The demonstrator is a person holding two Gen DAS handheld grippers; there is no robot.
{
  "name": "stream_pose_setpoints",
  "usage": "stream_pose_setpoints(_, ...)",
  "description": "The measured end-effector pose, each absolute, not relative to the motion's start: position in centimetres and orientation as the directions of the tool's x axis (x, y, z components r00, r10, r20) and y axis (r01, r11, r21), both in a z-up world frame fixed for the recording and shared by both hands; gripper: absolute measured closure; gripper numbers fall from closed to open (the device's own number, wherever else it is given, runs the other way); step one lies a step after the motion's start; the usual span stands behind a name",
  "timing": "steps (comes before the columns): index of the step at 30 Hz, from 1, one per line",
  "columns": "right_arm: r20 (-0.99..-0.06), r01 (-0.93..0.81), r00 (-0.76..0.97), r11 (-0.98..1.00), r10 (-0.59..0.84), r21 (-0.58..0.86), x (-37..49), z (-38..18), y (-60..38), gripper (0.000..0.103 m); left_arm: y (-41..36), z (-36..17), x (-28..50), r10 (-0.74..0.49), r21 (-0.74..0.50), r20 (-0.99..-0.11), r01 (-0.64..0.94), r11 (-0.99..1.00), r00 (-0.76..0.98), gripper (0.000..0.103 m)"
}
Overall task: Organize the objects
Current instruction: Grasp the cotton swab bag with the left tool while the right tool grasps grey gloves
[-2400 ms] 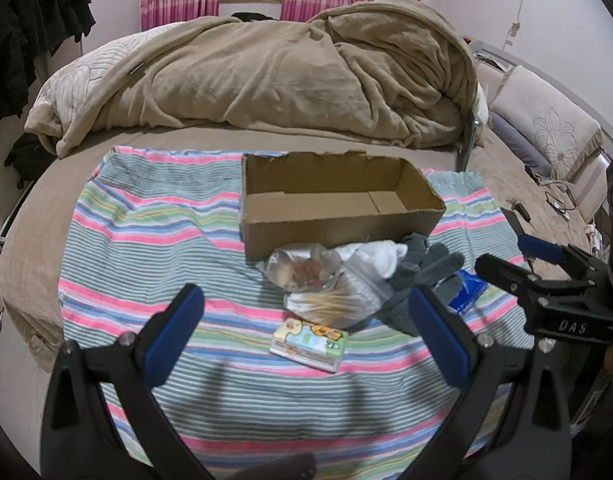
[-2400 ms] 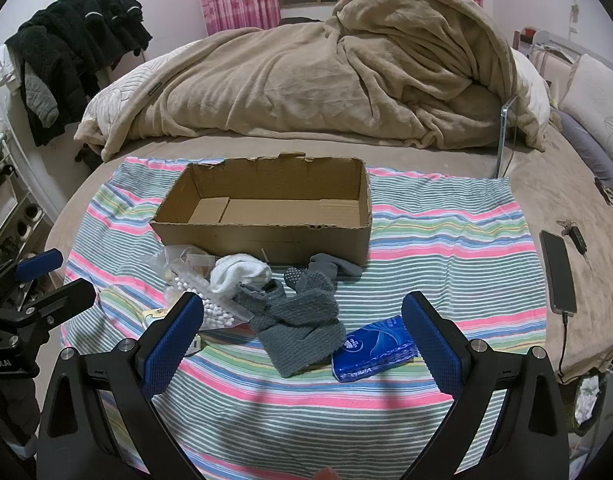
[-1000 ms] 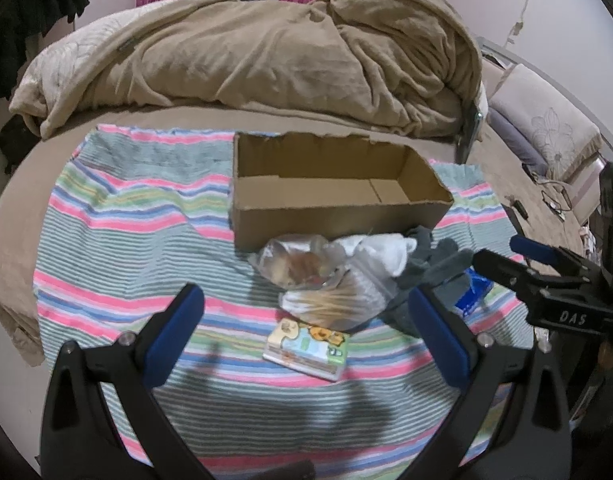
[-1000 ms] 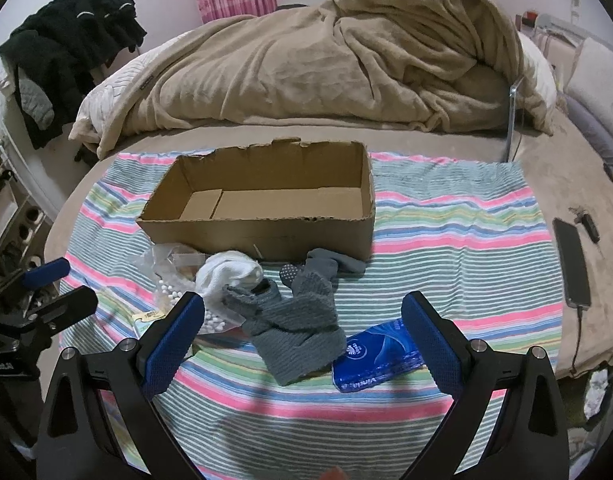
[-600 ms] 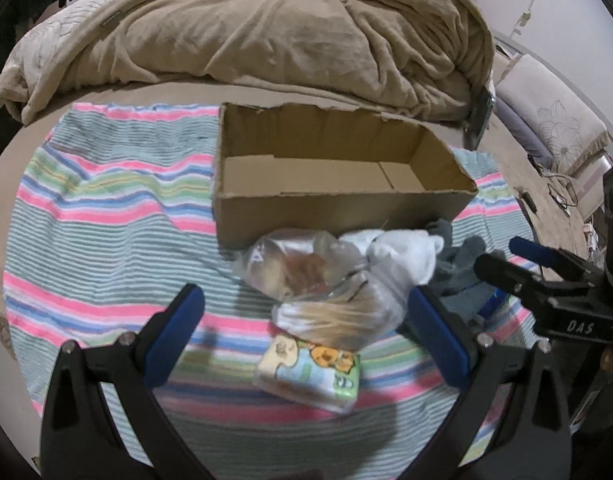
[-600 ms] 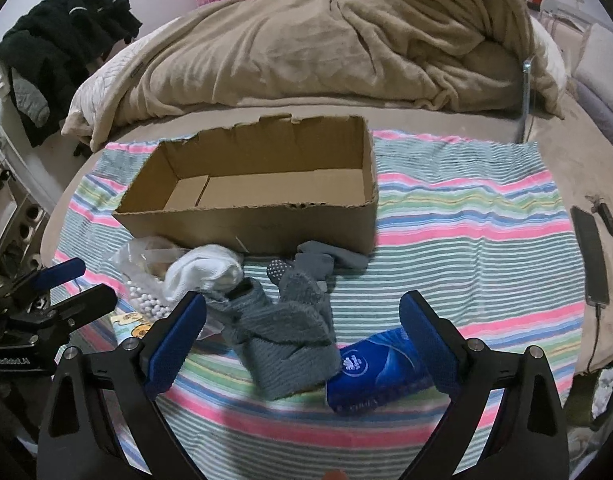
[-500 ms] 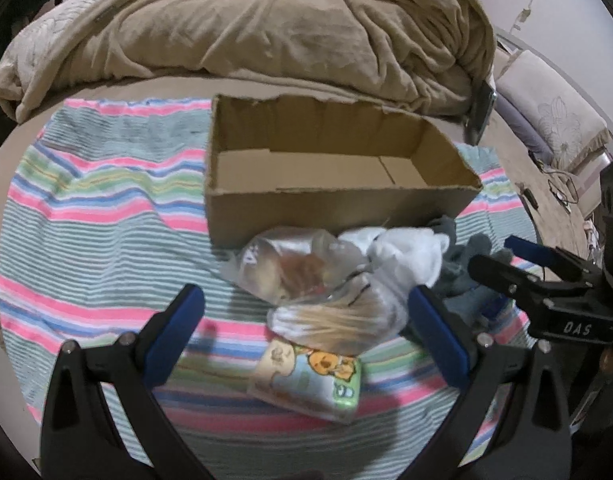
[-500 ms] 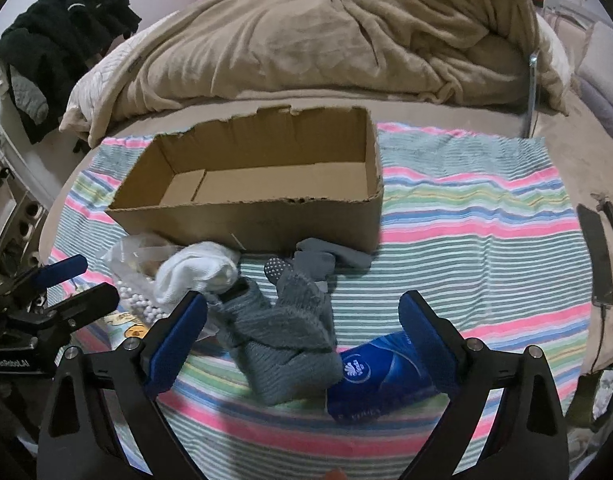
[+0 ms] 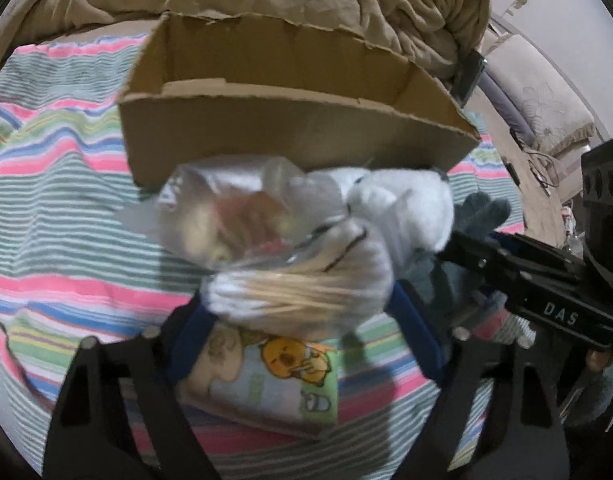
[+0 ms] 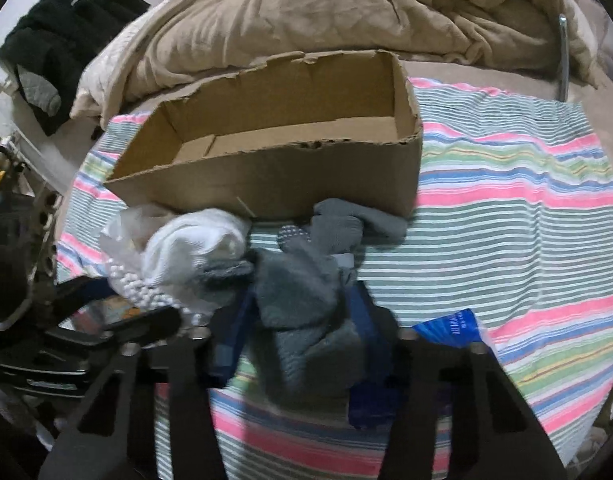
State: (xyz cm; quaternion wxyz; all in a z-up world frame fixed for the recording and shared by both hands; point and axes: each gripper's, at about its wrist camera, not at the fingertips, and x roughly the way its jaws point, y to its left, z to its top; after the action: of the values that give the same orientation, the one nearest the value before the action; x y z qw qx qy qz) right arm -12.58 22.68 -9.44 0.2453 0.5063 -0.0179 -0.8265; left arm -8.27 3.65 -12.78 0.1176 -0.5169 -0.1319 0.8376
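An open, empty cardboard box (image 9: 298, 136) (image 10: 282, 168) stands on a striped cloth on the bed. In front of it lies a heap: a clear bag of cotton swabs (image 9: 302, 284), a clear bag of small items (image 9: 226, 220), a white sock (image 10: 194, 244), grey gloves (image 10: 306, 292), a cartoon tissue pack (image 9: 266, 384) and a blue tissue pack (image 10: 450, 328). My left gripper (image 9: 302, 316) has its jaws closed in on the swab bag. My right gripper (image 10: 306, 328) has its jaws closed in on the grey gloves.
A heaped tan blanket (image 10: 306, 12) lies behind the box. Dark clothes (image 10: 54, 44) hang at the far left. A pillow (image 9: 546, 92) and cables lie at the right. The striped cloth (image 10: 514, 208) reaches right of the box.
Both grippers moved forward and down into the heap. Their jaws went from wide open to narrowed, the left around the swab bag, the right around the grey gloves.
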Motion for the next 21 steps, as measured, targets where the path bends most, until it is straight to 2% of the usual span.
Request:
stream_pose_setpoints(6,-0.808,0.413,-0.381,-0.865,-0.450,0.286,-11.9,-8.3,22.9,0.088,4.0,-12.2,-8.0,0.349,-0.358,-0.816,-0.071,-0.931,-0.461,0.029)
stream_pose_setpoints(21,-0.745,0.445,-0.489,-0.864,-0.454,0.234,-9.3,-3.4,23.9,0.089,3.3,-7.2,-5.1,0.347,-0.359,-0.751,-0.095,-0.929,-0.562,0.030)
